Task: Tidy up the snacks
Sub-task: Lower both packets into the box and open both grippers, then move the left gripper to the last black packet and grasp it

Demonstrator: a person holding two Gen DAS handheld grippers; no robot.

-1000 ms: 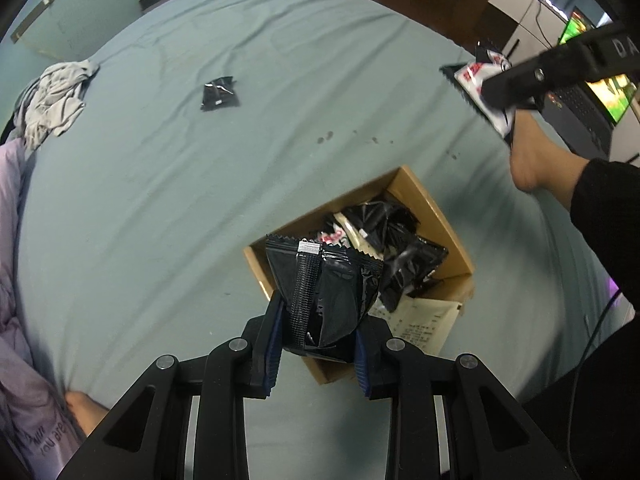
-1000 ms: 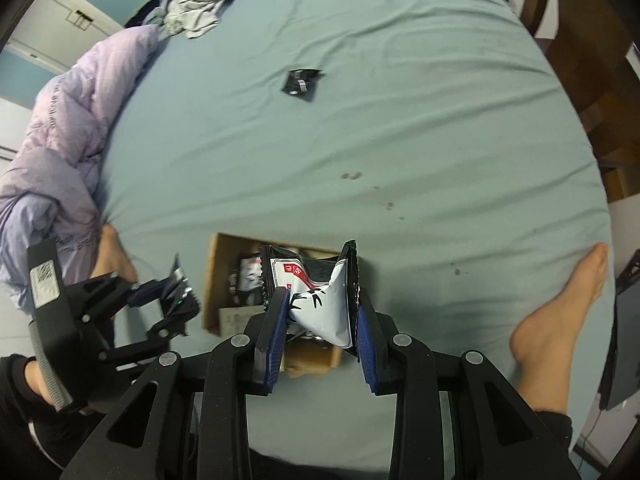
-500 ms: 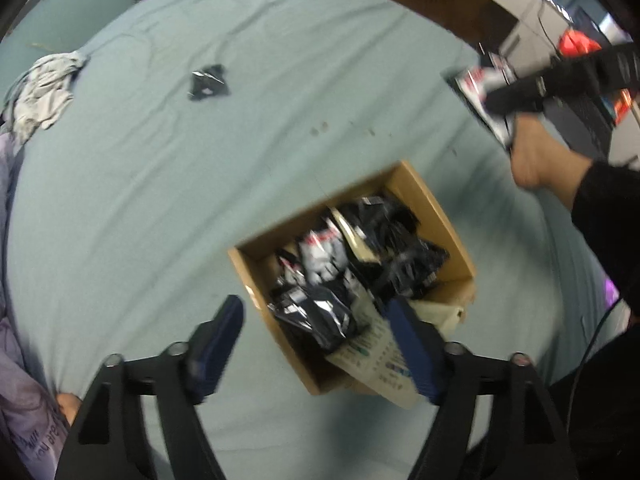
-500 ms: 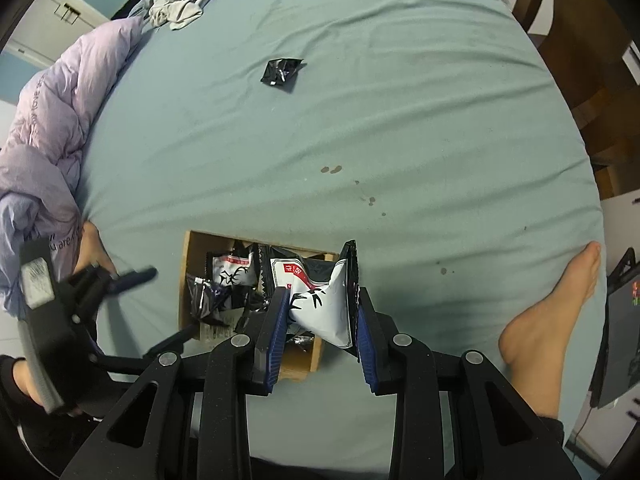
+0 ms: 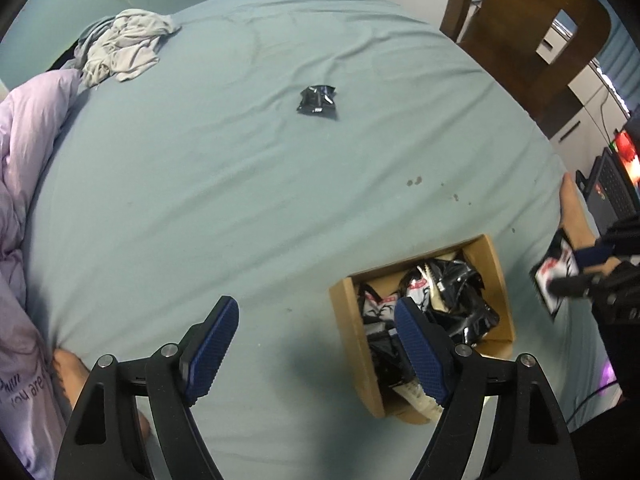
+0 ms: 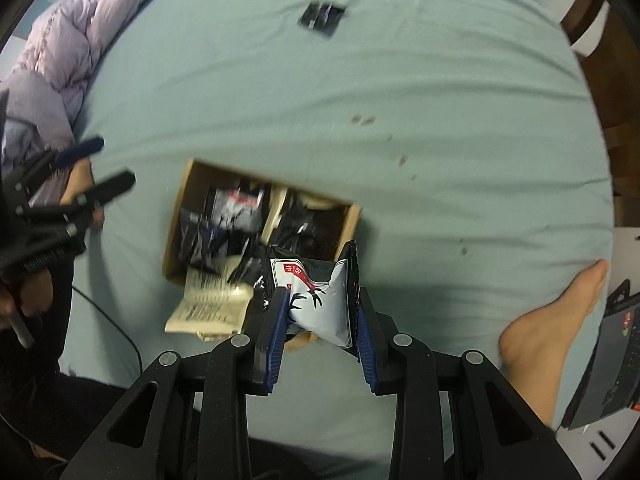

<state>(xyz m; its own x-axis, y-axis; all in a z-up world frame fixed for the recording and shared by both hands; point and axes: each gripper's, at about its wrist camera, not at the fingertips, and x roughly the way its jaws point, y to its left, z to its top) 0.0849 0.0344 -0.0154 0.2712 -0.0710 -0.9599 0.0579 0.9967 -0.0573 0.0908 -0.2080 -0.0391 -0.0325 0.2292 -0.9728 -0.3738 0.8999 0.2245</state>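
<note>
An open cardboard box [image 5: 354, 328] [image 6: 178, 200] sits on the teal bed sheet, holding several black and white snack packets [image 5: 452, 300]. My left gripper [image 5: 316, 344] is open and empty, over the sheet just left of the box, its right finger overlapping the box's contents. My right gripper [image 6: 320, 312] is shut on a white and black snack packet [image 6: 320, 304], held over the near right corner of the box. One black snack packet [image 5: 318, 98] [image 6: 322, 16] lies alone on the sheet far from the box.
A lilac duvet [image 5: 20, 168] and a grey garment [image 5: 124, 46] lie along the bed's left and far side. The person's bare feet [image 6: 548, 320] [image 5: 68, 364] rest on the sheet. A wooden chair [image 5: 520, 28] and a laptop [image 5: 612, 188] stand beyond the right edge.
My left gripper opened and let its black packet fall into the box, then shifted left off the box. My right gripper came down and nearer the box with its packet.
</note>
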